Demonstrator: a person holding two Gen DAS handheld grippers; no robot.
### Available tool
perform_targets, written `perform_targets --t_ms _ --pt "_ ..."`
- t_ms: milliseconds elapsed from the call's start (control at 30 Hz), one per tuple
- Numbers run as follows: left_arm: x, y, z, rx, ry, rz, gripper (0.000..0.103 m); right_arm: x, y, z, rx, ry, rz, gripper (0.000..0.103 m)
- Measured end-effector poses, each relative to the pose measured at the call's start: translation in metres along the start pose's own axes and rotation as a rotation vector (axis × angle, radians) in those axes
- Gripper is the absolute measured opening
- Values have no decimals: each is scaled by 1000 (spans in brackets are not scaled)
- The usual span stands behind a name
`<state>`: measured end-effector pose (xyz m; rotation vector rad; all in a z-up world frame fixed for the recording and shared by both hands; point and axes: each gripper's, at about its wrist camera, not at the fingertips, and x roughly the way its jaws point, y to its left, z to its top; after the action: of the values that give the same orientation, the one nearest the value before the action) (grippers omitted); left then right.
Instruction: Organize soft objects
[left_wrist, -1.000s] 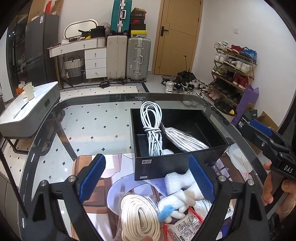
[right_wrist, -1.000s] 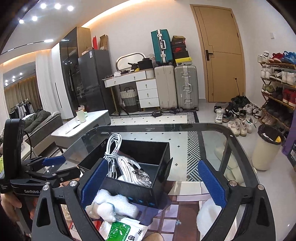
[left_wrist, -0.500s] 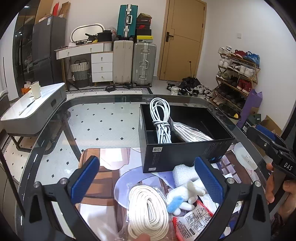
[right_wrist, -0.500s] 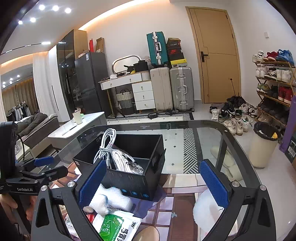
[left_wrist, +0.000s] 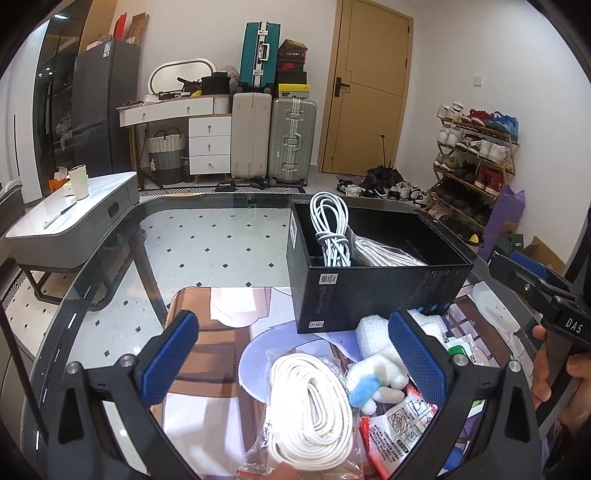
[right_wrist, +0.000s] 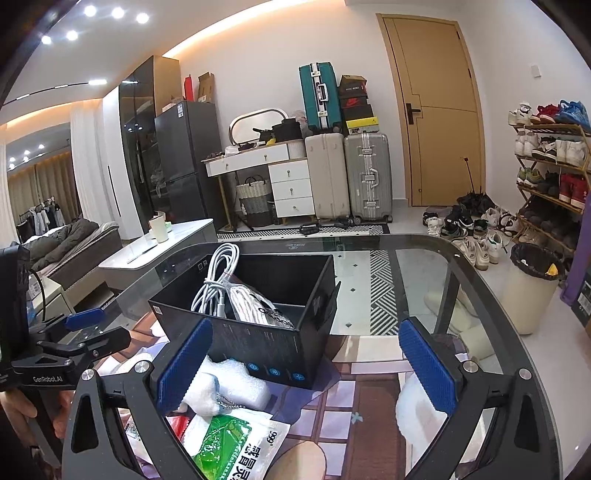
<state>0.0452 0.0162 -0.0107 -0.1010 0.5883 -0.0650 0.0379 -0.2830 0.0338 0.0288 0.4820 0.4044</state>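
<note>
The right half of the open black cardboard box (left_wrist: 376, 291) lies free beside its upright white cable bundle (left_wrist: 330, 229) and bagged white cord (left_wrist: 384, 254), while the bagged cream rope coil (left_wrist: 314, 402), white-and-blue plush toy (left_wrist: 376, 380) and white foam block (left_wrist: 371, 332) crowd the glass table (left_wrist: 110, 295) before it.

A black box (left_wrist: 373, 291) holds a white cable (left_wrist: 328, 229). Near it lie a cream-white rope coil (left_wrist: 314, 402), a white plush toy (left_wrist: 384, 373) with a blue patch, and a green and white packet (right_wrist: 236, 443). The fingers (left_wrist: 171, 356) have blue textured pads. Below the glass table (left_wrist: 110, 332), the floor (left_wrist: 221, 240) is white with small black diamonds.
</note>
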Motion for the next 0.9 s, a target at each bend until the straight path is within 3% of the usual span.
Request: perform_targets --t_ms 900 --pt "-22 -1 -19 20 28 -14 103 -12 14 -15 -40 39 18 102"
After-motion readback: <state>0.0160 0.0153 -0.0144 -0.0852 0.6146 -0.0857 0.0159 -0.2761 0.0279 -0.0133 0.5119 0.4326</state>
